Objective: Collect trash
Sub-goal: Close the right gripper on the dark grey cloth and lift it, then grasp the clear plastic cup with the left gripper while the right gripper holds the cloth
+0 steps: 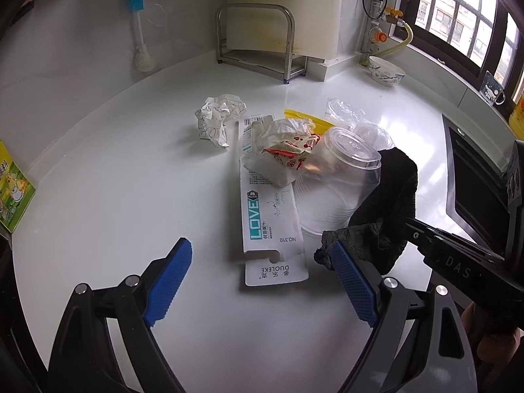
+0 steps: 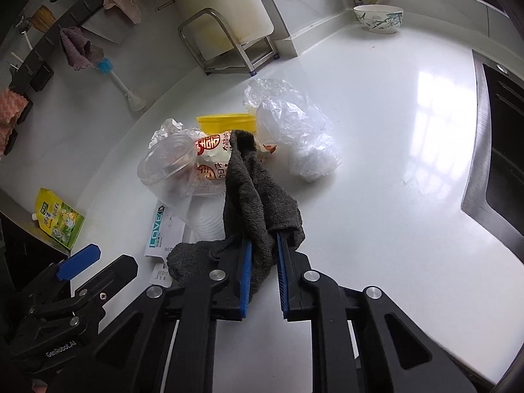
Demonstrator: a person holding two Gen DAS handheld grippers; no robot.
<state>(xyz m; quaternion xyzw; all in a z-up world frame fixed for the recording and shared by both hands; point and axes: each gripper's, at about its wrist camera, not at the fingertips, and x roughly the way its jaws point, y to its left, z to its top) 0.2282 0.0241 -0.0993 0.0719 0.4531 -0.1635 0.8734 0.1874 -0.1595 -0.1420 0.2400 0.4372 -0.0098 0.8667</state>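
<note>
A trash pile lies on the white counter (image 1: 131,170): crumpled paper (image 1: 217,119), a white toothbrush package (image 1: 268,216), a red-printed snack wrapper (image 1: 288,154), a tipped clear plastic cup (image 1: 340,180), a clear plastic bag (image 2: 294,131) and a yellow piece (image 2: 226,121). My left gripper (image 1: 262,278) hovers open just in front of the package, with nothing between its blue pads. My right gripper (image 2: 263,262) is shut on a dark grey cloth (image 2: 258,203). The cloth stands up against the cup and hides part of the wrapper.
A metal rack (image 1: 258,42) and a cutting board stand at the back wall. A patterned bowl (image 2: 378,18) sits at the far right, and a dark sink (image 2: 501,150) lies along the right edge. A green pouch (image 1: 13,190) lies at the left.
</note>
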